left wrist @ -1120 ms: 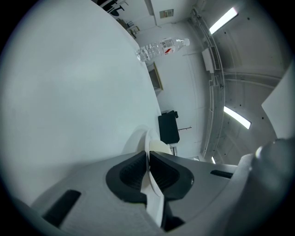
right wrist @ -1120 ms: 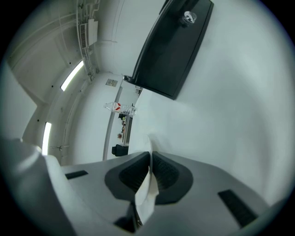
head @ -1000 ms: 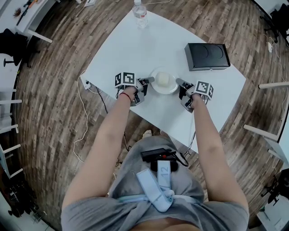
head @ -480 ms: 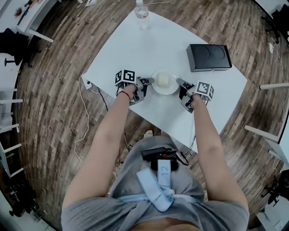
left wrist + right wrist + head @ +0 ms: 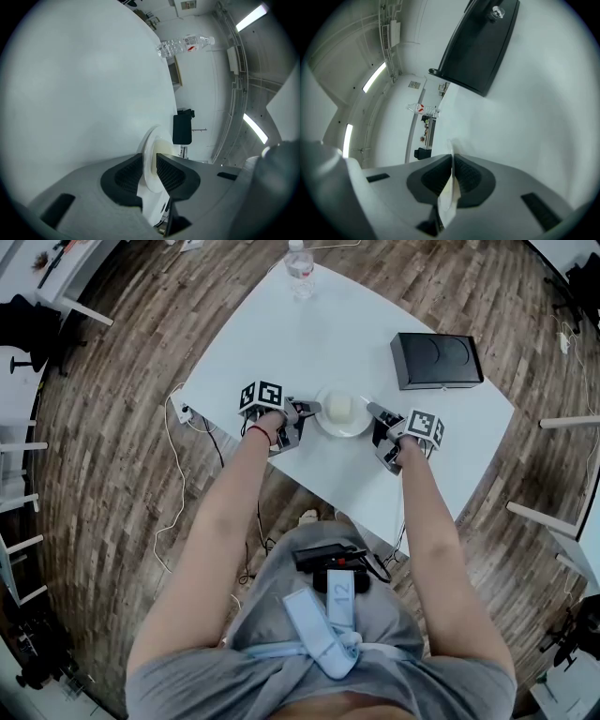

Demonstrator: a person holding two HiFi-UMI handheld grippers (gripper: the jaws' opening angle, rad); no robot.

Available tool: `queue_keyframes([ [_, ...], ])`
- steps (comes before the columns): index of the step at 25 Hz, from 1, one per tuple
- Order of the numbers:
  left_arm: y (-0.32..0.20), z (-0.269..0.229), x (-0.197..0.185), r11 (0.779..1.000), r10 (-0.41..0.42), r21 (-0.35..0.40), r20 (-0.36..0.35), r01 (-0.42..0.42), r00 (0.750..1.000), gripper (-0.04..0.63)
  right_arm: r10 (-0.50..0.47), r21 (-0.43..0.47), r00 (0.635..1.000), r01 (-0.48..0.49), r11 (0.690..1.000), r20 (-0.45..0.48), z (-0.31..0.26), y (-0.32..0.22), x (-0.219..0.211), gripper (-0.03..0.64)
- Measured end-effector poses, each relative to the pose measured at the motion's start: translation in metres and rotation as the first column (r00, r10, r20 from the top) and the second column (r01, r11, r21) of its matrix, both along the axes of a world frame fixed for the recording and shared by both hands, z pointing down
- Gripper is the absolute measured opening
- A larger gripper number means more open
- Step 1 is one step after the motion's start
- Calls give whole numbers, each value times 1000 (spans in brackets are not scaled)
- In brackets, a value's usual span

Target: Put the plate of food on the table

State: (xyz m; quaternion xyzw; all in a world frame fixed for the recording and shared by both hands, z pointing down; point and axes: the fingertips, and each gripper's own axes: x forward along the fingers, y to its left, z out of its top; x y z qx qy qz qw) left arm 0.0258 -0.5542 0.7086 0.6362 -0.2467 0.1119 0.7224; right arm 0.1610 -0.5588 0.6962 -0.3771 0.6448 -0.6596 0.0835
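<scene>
A white plate [image 5: 344, 416] carrying a pale lump of food [image 5: 338, 408] sits over the near part of the white table [image 5: 281, 324]. My left gripper [image 5: 310, 409] is shut on the plate's left rim [image 5: 149, 161], its dark pads on either side of the edge. On the opposite side my right gripper [image 5: 374, 412] is shut on the right rim [image 5: 451, 187], seen edge-on between the pads. I cannot tell whether the plate rests on the table or hangs just above it.
A black box [image 5: 437, 359] lies on the table at the far right, also large in the right gripper view [image 5: 480, 44]. A clear water bottle [image 5: 299, 270] stands at the far edge. A white cable [image 5: 178, 460] hangs off the table's left corner.
Both grippers and the plate have shifted slightly away from me across the table. Neither grip has changed.
</scene>
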Motion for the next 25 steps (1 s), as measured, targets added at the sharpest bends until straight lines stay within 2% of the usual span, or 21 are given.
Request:
queue_keyframes([
  [6,2,-5,-5,1000,-1,6,6,1,1000,84,1,0,1000,-1,1000,-5,1,1,0,37],
  [10,1,-22,-7,997,13,71,3,-13,1000,84,-3,0,1000,3,1000,-13,1,1,-1,37],
  [16,15,-65,1,987,0,161,-114,19,993,84,1,-18,1000,-2,1000,-21,3,1,0,38],
  [25,56,-81,14,987,21,159,-192,10,981,84,-21,-55,995,15,998,-102,6,1,2,38],
])
